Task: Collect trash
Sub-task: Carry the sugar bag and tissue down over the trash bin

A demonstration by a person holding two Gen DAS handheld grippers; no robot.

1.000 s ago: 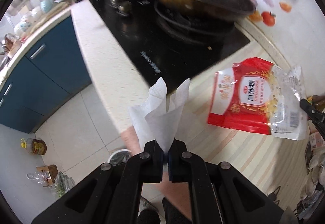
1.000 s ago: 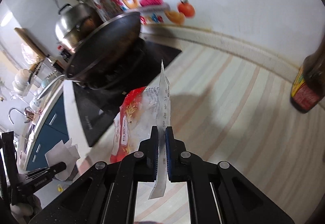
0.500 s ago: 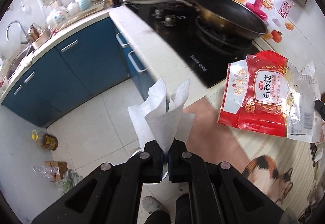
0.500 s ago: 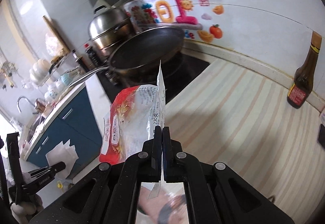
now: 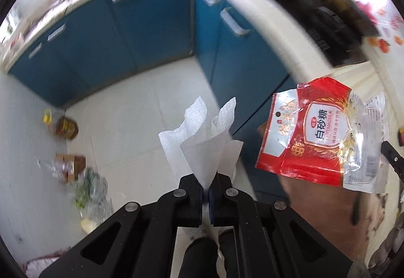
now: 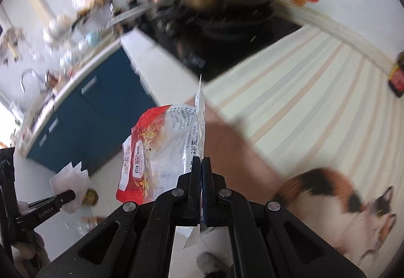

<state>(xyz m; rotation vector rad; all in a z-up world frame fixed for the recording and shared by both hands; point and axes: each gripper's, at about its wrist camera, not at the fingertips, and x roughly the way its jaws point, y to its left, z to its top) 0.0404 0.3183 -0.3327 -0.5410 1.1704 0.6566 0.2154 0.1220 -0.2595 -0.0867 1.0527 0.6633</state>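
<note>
— Both views have swung off the tabletop (image 6: 315,81) and out over the floor (image 5: 131,111) since a second ago; the stove and pan that filled the left view then now sit blurred along its top right edge.

— And the trash?

— Left tongs (image 5: 207,186) are pressed together on the base of the white paper towel (image 5: 204,141), which fans upward from them. Right tongs (image 6: 202,167) are clamped on the clear edge of the red sugar bag (image 6: 161,146), whose long axis runs straight ahead from the tips, its red face turned to the left.

— So which hand is nearer the bin?

— Cannot tell: no bin shows in either view (only an oil bottle and some clutter against the blue cabinets). What the drop turns on is what lies under each piece. The towel hangs over open tile; the bag, just to its right in the left view, overlaps the cabinet front and tabletop corner. I'd judge the left hand better placed to let go first
</note>
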